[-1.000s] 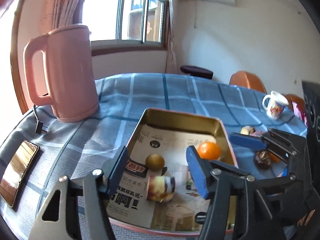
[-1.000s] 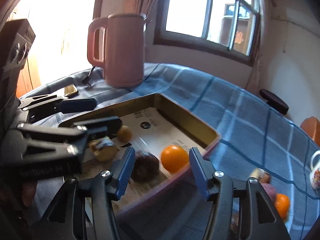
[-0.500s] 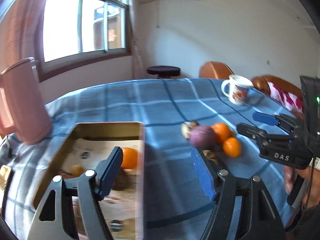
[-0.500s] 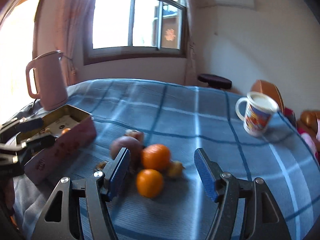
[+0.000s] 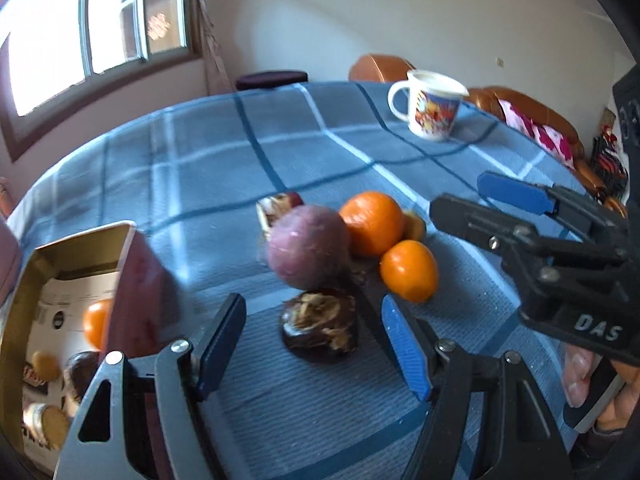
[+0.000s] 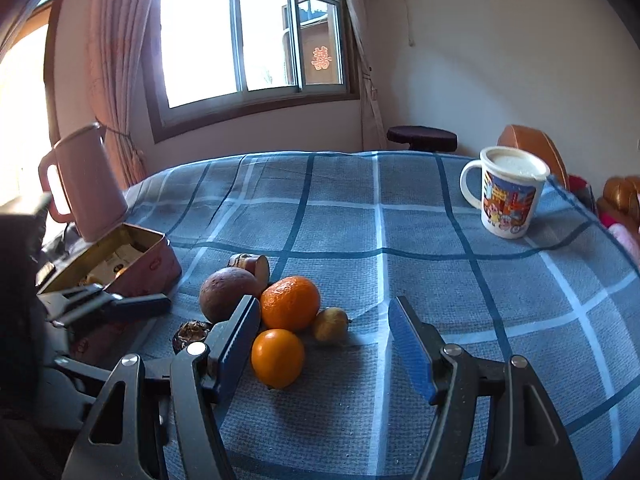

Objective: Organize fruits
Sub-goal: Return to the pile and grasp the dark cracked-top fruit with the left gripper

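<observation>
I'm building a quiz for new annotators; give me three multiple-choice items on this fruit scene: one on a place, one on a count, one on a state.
1. Where is the mug?
A. In the tin
B. On the cloth, far from the fruit pile
C. Held in a claw

2. How many oranges lie on the cloth outside the tin?
A. Two
B. Four
C. None

3. What is the state of the right claw?
A. Shut on an orange
B. Shut on the mug
C. Open, holding nothing

Key:
1 B, the mug stands alone near the table's far right edge.
2 A, a big orange and a small orange sit in the pile; a third is inside the tin.
3 C, its blue fingers stand wide apart with nothing gripped between them.
</observation>
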Demonstrator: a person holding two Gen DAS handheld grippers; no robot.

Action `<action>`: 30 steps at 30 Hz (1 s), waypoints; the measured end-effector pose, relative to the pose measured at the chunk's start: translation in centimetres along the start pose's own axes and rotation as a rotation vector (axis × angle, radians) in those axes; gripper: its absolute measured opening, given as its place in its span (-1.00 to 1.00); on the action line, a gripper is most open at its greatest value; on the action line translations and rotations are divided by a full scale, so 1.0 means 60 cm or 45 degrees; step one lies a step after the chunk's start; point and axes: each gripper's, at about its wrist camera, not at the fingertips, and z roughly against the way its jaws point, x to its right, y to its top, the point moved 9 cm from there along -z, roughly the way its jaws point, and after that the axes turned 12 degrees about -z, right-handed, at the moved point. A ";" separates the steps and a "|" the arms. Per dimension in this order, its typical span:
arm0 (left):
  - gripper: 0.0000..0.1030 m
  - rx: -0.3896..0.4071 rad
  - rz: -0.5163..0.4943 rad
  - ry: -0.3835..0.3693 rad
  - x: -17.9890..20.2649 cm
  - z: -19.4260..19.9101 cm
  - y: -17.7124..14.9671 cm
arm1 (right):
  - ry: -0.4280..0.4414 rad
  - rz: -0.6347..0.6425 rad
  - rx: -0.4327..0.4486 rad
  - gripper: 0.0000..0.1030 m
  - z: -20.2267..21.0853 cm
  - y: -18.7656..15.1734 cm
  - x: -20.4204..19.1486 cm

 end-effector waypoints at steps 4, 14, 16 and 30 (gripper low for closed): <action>0.18 -0.053 0.036 -0.040 -0.005 -0.020 -0.002 | 0.004 -0.003 -0.023 0.32 -0.005 -0.003 -0.001; -0.13 0.046 0.058 -0.036 -0.015 0.015 -0.004 | 0.030 -0.007 -0.094 0.32 -0.020 -0.011 -0.002; -0.13 0.083 0.081 -0.010 -0.027 0.026 -0.003 | 0.031 0.015 -0.126 0.32 -0.027 -0.016 -0.007; -0.13 0.147 0.141 0.053 -0.062 0.033 0.011 | 0.002 0.229 -0.334 0.05 -0.072 -0.065 -0.050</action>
